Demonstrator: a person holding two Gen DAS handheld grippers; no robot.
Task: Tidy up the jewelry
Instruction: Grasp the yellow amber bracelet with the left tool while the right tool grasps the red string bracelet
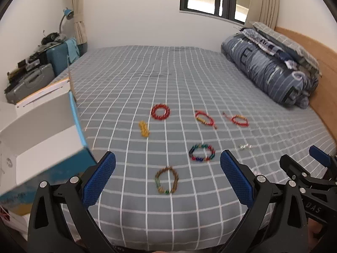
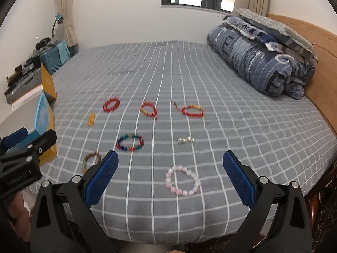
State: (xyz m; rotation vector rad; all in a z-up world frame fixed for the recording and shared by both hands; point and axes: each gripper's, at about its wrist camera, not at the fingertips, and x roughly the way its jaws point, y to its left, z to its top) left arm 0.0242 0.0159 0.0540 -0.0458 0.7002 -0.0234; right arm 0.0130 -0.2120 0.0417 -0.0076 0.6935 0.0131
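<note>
Several bracelets lie on the grey checked bedsheet (image 2: 231, 126). My left gripper (image 1: 167, 178) is open above a brown bead bracelet (image 1: 166, 179). Beyond it lie a multicoloured bracelet (image 1: 201, 152), a yellow piece (image 1: 144, 128), a red bead ring (image 1: 160, 112) and two red cord bracelets (image 1: 205, 119) (image 1: 239, 119). My right gripper (image 2: 170, 175) is open over a pink bead bracelet (image 2: 182, 180). Small silver pieces (image 2: 186, 140) sit ahead of it. An open blue and white box (image 1: 42, 147) stands at the left bed edge, beside the left fingers.
A folded blue quilt (image 2: 259, 63) with a pillow lies at the back right against the wooden headboard (image 2: 316, 67). Cases and clutter (image 1: 35, 71) stand beside the bed at the left. The far half of the bed holds only the sheet.
</note>
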